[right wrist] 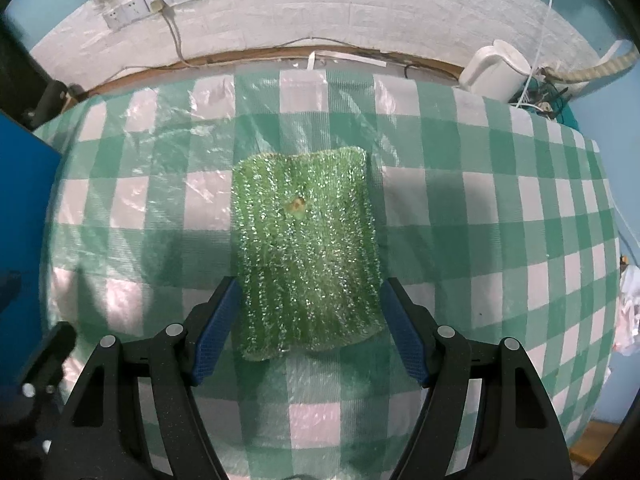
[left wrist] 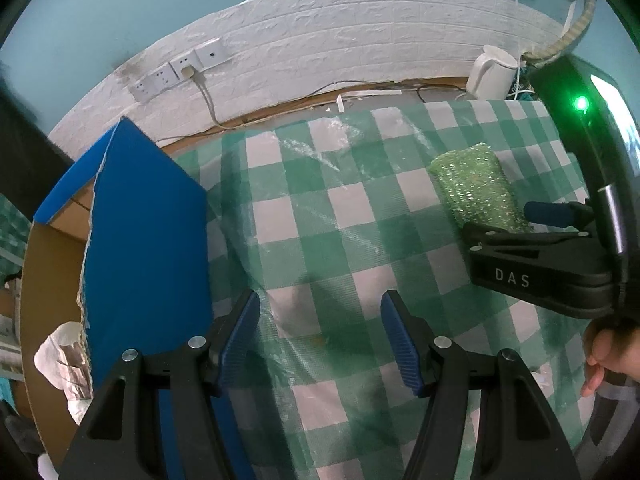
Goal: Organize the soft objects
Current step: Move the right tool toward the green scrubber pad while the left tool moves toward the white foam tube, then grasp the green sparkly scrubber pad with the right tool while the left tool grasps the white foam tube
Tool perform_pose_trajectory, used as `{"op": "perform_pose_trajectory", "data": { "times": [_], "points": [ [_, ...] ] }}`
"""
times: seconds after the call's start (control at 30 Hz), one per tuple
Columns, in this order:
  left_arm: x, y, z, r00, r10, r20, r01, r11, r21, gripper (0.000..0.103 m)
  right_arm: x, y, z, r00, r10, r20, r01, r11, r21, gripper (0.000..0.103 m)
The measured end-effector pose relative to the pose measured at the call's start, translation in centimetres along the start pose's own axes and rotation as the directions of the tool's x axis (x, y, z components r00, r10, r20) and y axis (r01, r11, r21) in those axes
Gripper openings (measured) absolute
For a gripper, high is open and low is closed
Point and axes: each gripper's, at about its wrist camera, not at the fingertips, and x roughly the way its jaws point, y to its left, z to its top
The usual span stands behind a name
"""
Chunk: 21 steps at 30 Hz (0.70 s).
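While your right gripper [right wrist: 308, 328] hangs over the green sponge [right wrist: 306, 248] with its fingers spread to either side of the near end, you are at the reach-and-grasp step, and nothing has been picked up yet. The sponge lies flat near the middle of the checked tablecloth [right wrist: 500, 208], long side running away from you, and each blue pad sits just outside a long edge; whether the pads already brush the fibres I cannot tell. Judging from that, your next move calls for settling a little lower and closing evenly across the width, since the sponge will squash and could fold or slip if you pinch only its near lip. Your left gripper [left wrist: 320, 344] is spread too, with nothing but cloth between its fingers, close beside the blue box [left wrist: 152, 240] at the left, which looks like the place the sponge should go. Much is hard to read: the inside of the box is mostly hidden behind its raised flap, the pale crumpled thing [left wrist: 64, 360] at its near left corner is unclear, a small yellowish spot on the sponge cannot be made out, and the clear plastic over the cloth glares.
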Motion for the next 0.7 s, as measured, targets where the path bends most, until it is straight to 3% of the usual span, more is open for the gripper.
{"op": "perform_pose_trajectory", "data": {
  "times": [0.23, 0.3, 0.43, 0.5, 0.53, 0.7],
  "points": [
    [0.6, 0.5, -0.1, 1.0, -0.005, -0.012, 0.005, 1.0, -0.017, 0.064, 0.5, 0.0, 0.2, 1.0, 0.003, -0.001, -0.003, 1.0, 0.01, 0.072],
    [0.6, 0.5, -0.1, 1.0, -0.006, -0.015, 0.006, 1.0, -0.014, 0.064, 0.4, 0.1, 0.1, 1.0, 0.006, -0.001, -0.006, 1.0, 0.004, 0.066],
    [0.6, 0.2, -0.3, 1.0, -0.013, -0.016, 0.013, 1.0, -0.006, 0.064, 0.0, 0.5, -0.3, 1.0, 0.0, -0.008, 0.0, 1.0, -0.03, 0.043],
    [0.5, 0.1, -0.4, 1.0, -0.016, -0.016, 0.016, 1.0, -0.003, 0.064, -0.1, 0.4, -0.7, 1.0, -0.005, -0.012, 0.004, 0.999, -0.033, 0.031],
    [0.4, -0.1, -0.4, 1.0, -0.018, -0.017, 0.018, 1.0, 0.0, 0.064, -0.2, 0.2, -0.9, 1.0, -0.014, -0.017, 0.014, 0.999, -0.029, 0.019],
    [-0.3, -0.8, -0.9, 0.999, -0.03, -0.012, 0.03, 0.999, 0.023, 0.064, -0.6, -0.8, -2.0, 0.999, 0.008, -0.036, -0.008, 1.0, -0.003, 0.013]
  ]
}}
